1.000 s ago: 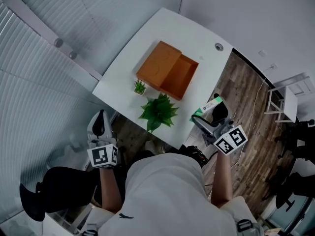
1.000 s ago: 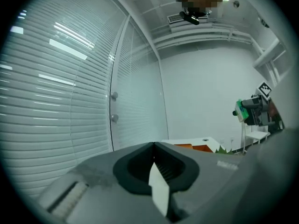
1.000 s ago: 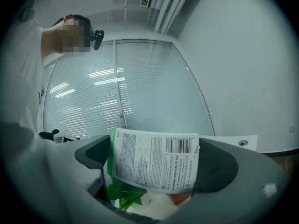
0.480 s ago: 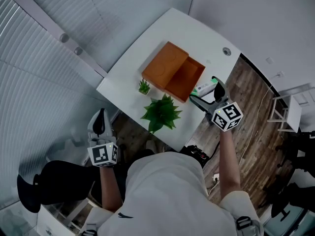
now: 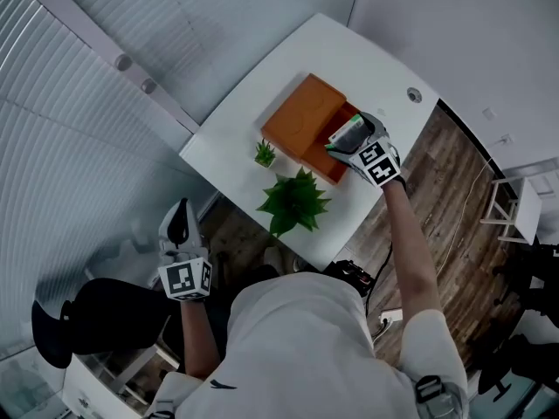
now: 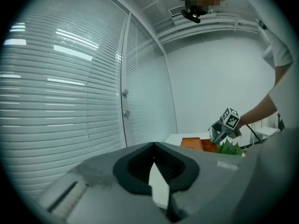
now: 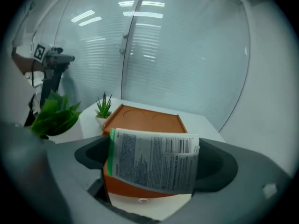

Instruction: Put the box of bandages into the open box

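White tabletop (image 5: 367, 68), corner-on to the person, lies under and ahead of the right claw (image 5: 349, 140); the left claw (image 5: 178, 221) hangs off its near edge, well apart from everything on it. Slatted blinds (image 6: 56, 92) fill the wall in front of the left claw. Orange open box (image 5: 301, 116) sits directly beneath and just beyond the right claw, its lid folded out flat on the side away from that claw's wrist. Large leafy plant (image 5: 293, 201) stands on the tabletop to the right claw's left, between the two claws and nearer the person. Right claw closed on the box of bandages (image 7: 154, 158): white carton with a green edge, printed panel and barcode facing the claw's camera, clamped by its two ends, jaws on either side. Carton held in the air over the orange box's near part, not resting in it as far as the views show. Small potted succulent (image 5: 265, 154) just left of the right claw, beside the orange box. Left claw's jaws pressed together, nothing between them.
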{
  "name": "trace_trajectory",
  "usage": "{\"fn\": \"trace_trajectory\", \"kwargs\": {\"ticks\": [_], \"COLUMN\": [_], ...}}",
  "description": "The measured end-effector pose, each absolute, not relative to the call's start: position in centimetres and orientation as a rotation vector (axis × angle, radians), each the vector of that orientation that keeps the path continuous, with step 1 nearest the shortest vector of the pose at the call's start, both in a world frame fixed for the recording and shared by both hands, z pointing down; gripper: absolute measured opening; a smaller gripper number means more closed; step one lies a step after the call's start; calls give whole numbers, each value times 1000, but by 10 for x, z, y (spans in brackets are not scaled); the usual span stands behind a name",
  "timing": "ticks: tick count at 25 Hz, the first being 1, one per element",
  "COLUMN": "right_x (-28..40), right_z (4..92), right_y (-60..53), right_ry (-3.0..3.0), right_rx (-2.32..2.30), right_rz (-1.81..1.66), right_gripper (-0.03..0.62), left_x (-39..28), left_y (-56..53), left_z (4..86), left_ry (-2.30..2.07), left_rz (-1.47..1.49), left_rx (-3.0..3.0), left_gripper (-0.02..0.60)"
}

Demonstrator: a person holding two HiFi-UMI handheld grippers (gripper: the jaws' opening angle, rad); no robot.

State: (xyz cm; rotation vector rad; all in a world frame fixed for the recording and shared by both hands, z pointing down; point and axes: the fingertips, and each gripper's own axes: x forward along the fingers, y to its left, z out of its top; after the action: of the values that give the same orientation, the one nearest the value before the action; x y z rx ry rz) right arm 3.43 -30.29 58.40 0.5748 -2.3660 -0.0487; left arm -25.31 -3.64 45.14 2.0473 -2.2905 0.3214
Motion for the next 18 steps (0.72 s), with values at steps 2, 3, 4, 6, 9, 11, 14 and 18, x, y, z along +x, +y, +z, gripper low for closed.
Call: {"fn": "trace_trajectory", "kwargs": {"ticks": [2, 3, 4, 6, 9, 11, 14, 18], "right_x": [30, 28, 25, 23, 23, 24, 26, 31], "right_z": [592, 593, 595, 597, 599, 599, 599, 595], "right_y": [-302, -301, -300, -299, -299, -299, -300, -301], "right_ry": [-2313, -2298, -2288, -2275, -2257, -2248, -2236, -2231], "right_rx": [526, 506, 490, 470, 459, 457, 462, 484], "right_rz": [-103, -122, -132, -130, -117, -111, -126, -119], "right_gripper": [565, 565, 565, 565, 565, 565, 568, 568], "left_x": [-254, -255, -256, -257, -257, -257, -256, -256], "left_y": [-33, -31, -30, -27, -26, -26, -28, -29], "left_z": [452, 453, 453, 454, 456, 456, 455, 455], "left_ry": [-2297, -2300, -2304, -2309, -2308, -2306, -2302, -2297], "left_rz": [322, 325, 328, 328, 322, 322, 315, 312], "left_rx": [2035, 2029, 2024, 2015, 2010, 2013, 2022, 2032], "left_gripper": [6, 6, 6, 6, 6, 6, 6, 6]}}
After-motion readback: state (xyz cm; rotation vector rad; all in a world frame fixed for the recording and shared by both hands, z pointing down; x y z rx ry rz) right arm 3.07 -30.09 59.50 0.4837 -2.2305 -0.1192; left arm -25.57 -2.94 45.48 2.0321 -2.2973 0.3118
